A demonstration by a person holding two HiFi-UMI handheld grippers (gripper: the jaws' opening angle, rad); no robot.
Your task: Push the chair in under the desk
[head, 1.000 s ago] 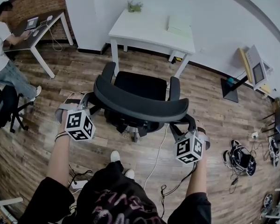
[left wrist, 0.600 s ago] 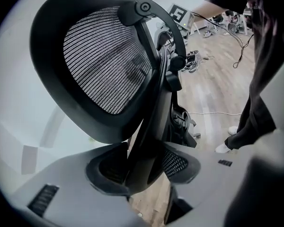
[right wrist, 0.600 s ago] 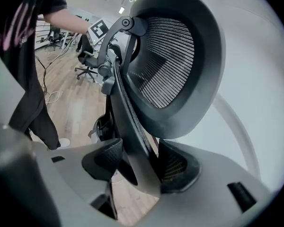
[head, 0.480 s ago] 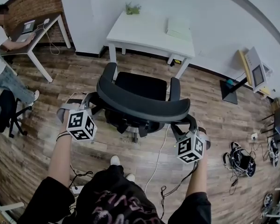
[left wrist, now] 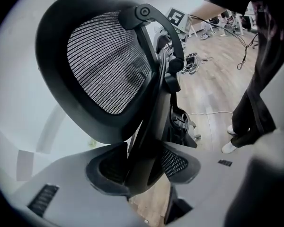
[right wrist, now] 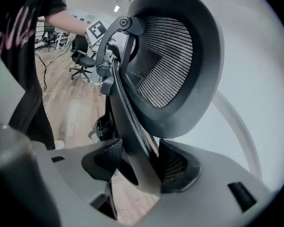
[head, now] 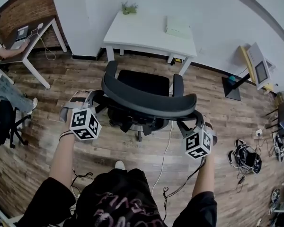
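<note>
Chair [head: 143, 84] on wood floor [head: 217, 98], facing white desk [head: 142, 32] — seat near desk's front edge, not under it. Left gripper [head: 92, 100] clamped on left end of backrest [head: 146, 102], rim pinched between both pads. Right gripper [head: 193, 121] — same hold on right end, jaws fairly wide around rim. Person [head: 4, 86] at dark desk [head: 26, 39], far left.

Head view looks down; both gripper views face the chair [head: 146, 100] closely.
</note>
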